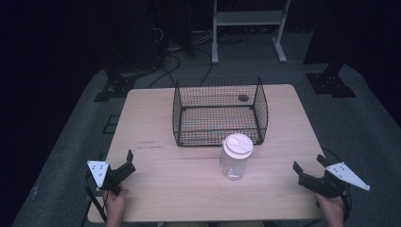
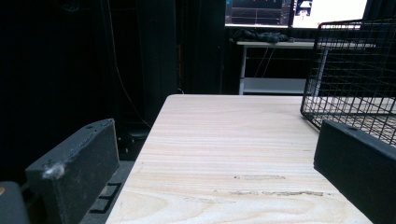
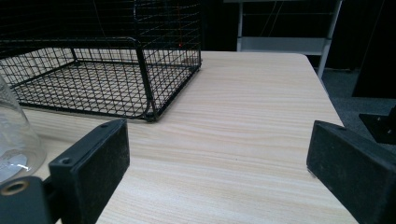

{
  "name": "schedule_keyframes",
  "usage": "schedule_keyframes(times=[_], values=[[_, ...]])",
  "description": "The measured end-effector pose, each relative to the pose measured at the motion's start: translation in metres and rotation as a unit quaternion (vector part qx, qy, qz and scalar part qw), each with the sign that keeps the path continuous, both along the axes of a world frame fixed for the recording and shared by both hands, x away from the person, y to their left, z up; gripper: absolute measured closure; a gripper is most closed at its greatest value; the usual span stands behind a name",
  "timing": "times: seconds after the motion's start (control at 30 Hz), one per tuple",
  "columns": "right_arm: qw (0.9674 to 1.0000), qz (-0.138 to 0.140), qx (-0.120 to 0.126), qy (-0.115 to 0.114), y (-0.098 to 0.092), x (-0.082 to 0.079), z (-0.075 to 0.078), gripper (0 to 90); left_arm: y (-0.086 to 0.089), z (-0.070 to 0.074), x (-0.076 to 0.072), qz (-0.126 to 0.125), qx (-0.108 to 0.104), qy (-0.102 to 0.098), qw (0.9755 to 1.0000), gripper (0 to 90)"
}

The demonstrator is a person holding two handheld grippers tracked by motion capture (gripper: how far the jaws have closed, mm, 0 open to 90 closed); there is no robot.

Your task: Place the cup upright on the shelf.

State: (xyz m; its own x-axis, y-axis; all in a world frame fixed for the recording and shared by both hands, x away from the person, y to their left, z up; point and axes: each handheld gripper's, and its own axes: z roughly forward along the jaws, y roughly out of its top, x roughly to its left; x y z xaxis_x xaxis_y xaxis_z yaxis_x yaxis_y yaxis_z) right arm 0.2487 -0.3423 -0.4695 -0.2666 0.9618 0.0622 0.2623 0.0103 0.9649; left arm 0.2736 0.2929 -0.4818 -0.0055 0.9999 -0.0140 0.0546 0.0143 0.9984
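Note:
A clear plastic jar with a white lid stands upright on the wooden table, just in front of a black wire basket. Its glassy side shows at the left edge of the right gripper view. My left gripper rests at the table's front left, open, with nothing between its jaws. My right gripper sits at the front right, also open and empty. Both are well apart from the jar.
The wire basket has its open side toward me and looks empty. A small dark spot lies on the table behind it. A white shelf frame and black stands are on the floor beyond the table.

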Motion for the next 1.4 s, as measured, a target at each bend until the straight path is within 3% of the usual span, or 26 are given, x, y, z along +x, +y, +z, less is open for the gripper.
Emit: schedule_keyframes(times=[0.77,1.4], values=[[0.9977,0.055,-0.039,-0.013,0.034,-0.005,0.015,5.2,0.000,0.000,-0.001,-0.002,-0.001,-0.003,1.0000,0.0],[0.9911,0.117,-0.058,-0.023,0.066,-0.010,0.028,2.7,-0.001,0.000,-0.001,-0.002,0.002,-0.002,1.0000,0.0]])
